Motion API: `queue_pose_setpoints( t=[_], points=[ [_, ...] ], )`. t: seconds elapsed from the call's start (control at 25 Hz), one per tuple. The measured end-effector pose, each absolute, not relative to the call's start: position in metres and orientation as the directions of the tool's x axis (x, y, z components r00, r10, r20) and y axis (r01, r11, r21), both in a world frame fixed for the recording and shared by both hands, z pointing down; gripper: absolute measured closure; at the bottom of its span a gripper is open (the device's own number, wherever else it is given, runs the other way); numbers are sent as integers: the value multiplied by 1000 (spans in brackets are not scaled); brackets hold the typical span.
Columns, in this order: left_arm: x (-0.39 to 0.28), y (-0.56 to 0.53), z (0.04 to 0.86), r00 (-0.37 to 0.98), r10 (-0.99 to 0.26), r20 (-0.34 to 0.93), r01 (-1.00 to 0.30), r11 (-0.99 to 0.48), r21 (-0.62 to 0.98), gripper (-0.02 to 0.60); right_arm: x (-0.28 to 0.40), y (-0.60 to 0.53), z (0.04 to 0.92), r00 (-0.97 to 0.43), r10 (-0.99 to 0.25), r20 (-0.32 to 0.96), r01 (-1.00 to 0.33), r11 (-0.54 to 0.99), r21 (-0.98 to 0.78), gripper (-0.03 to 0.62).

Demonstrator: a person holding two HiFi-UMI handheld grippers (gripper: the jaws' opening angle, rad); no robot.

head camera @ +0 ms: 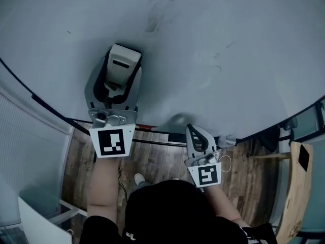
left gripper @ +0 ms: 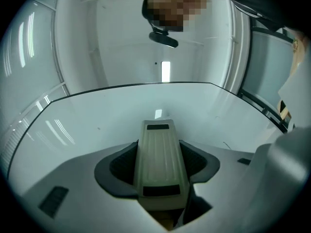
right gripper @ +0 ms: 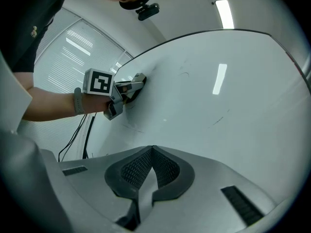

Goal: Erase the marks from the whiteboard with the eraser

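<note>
The whiteboard fills the upper head view, with faint smudged marks near its top and thin strokes to the right. My left gripper is shut on a beige eraser, which it holds against the board. In the left gripper view the eraser sits lengthwise between the dark pads of the left gripper. My right gripper hangs by the board's lower edge, shut with nothing in it. Its own view shows the right gripper with pads touching, and a short stroke on the board.
A dark ledge runs along the board's lower edge. Below it lie a wooden floor, a white chair at bottom left and a wooden piece of furniture at the right. Window blinds stand beside the board.
</note>
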State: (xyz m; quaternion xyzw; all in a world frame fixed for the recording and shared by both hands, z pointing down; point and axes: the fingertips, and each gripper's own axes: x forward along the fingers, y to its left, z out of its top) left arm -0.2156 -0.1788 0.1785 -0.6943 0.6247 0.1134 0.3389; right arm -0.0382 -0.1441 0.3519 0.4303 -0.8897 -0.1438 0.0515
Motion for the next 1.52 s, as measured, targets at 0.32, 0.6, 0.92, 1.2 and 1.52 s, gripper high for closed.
queue_pose_setpoints(
  t=[0.32,0.6,0.92,1.2,1.52],
  points=[
    [-277,-172,209,121,-801,-586,-976,10,-215,316,-74,-135,358,-677,-736,-12,-702,640,312,566],
    [-294,-173,271,94,-837,-539,-974,35,-223,316,-80,-127,368,-687,-726,26,-683,658,317,566],
    [-234,-177,282,96,-861,-499,-990,-30,-137,319,-69,-117,368,-678,-734,26,-687,646,332,567],
    [-167,-181,261,181,-851,-493,-967,-64,-245,319,-36,-110,364,-637,-771,15,-724,604,332,567],
    [-102,-184,211,190,-812,-552,-970,-69,-233,319,23,-101,359,-551,-834,1,-788,521,329,566]
  ],
)
